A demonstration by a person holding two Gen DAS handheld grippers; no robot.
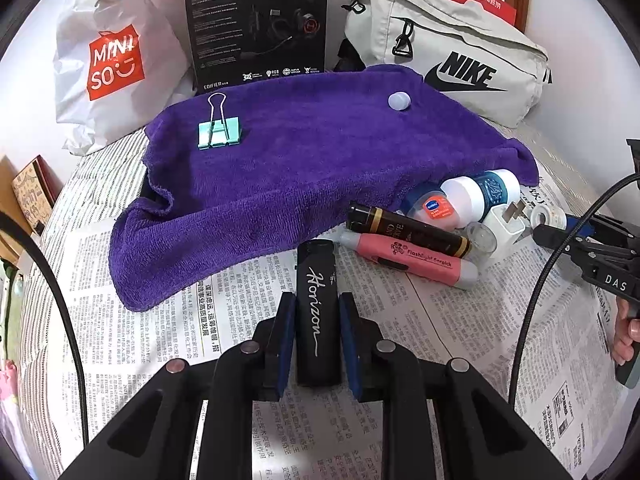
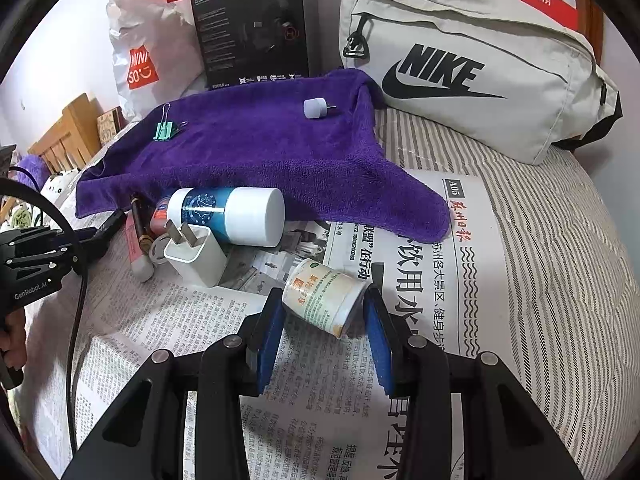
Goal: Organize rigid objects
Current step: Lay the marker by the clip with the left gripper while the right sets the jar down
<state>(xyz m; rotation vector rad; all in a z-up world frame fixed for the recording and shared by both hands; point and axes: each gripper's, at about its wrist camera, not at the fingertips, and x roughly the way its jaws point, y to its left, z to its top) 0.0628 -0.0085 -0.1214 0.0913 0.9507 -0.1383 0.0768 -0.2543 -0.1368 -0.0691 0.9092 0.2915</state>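
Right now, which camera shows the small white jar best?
The right wrist view: the small white jar lies tilted on the newspaper between the right gripper fingers, label visible. The left wrist view shows it only small and partly hidden at the right gripper's tip.

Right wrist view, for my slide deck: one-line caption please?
Right tongs bracket a small labelled jar on newspaper, purple towel behind.

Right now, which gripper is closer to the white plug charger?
Right. The right gripper, around a small jar, sits just beside the white charger. The left gripper, holding the black lighter, is farther off.
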